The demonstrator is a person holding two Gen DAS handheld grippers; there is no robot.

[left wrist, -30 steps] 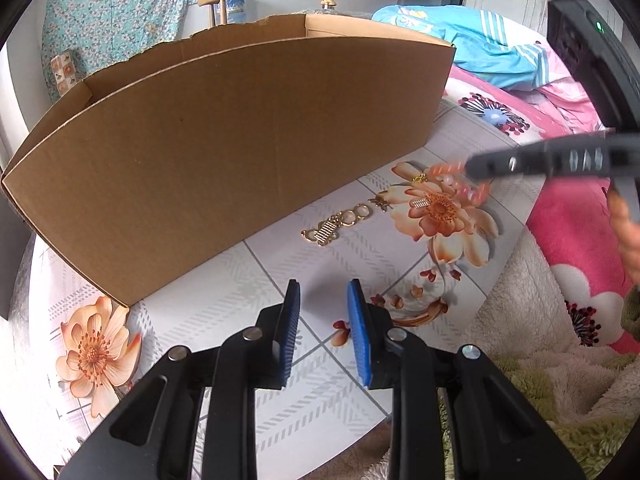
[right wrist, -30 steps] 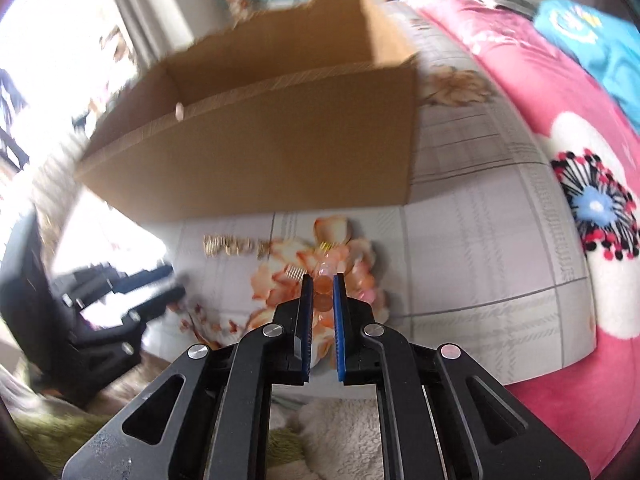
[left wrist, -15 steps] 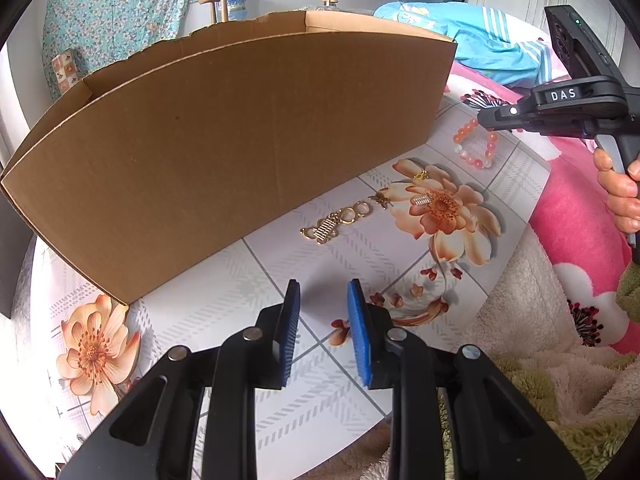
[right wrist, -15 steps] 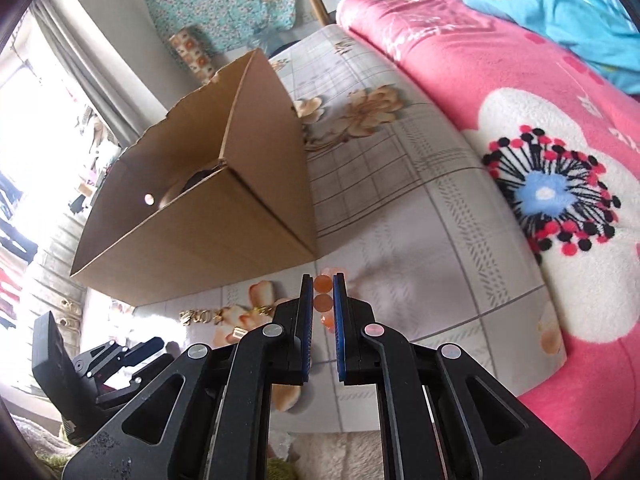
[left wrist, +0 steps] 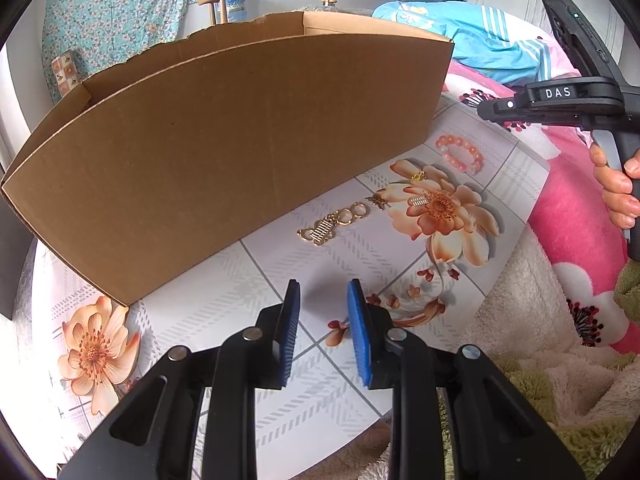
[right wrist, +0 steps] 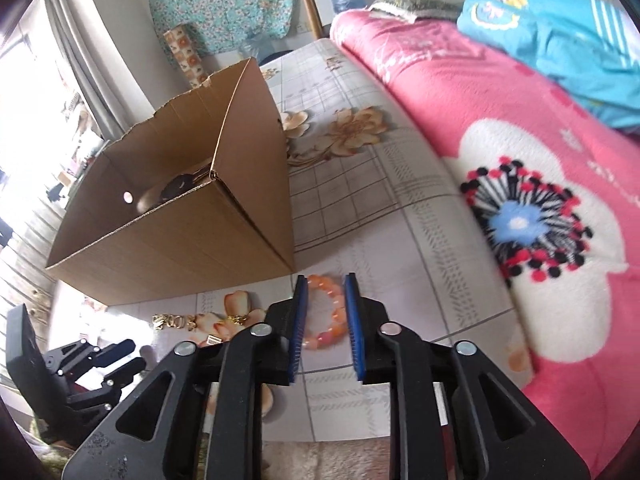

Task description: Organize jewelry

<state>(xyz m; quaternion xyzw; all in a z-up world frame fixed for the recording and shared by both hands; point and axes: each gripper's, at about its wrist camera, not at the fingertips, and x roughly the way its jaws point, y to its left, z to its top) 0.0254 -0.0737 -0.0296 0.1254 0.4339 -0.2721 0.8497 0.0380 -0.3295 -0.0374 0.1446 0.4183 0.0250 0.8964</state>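
An orange bead bracelet [left wrist: 460,156] lies flat on the flowered tabletop [left wrist: 360,252] just off the cardboard box's right corner. My right gripper [right wrist: 326,280] hovers over the bracelet [right wrist: 332,320] with its jaws opening; the beads show between them but the pads do not press on them. In the left wrist view the right gripper [left wrist: 486,111] sits above the bracelet, held by a hand [left wrist: 616,192]. A gold chain piece [left wrist: 332,222] and small gold items [left wrist: 418,200] lie in front of the box. My left gripper [left wrist: 323,286] stands open and empty nearer the table's edge.
A large open cardboard box [left wrist: 224,140] fills the back of the table; a dark object [right wrist: 180,188] lies inside it. A pink flowered blanket [right wrist: 520,220] and a blue garment [right wrist: 560,32] lie to the right. Shaggy cloth [left wrist: 560,380] borders the table's near edge.
The right gripper carried the bead bracelet rightward to the box's corner, then its jaws parted and the bracelet now rests on the table. The left gripper has stayed put.
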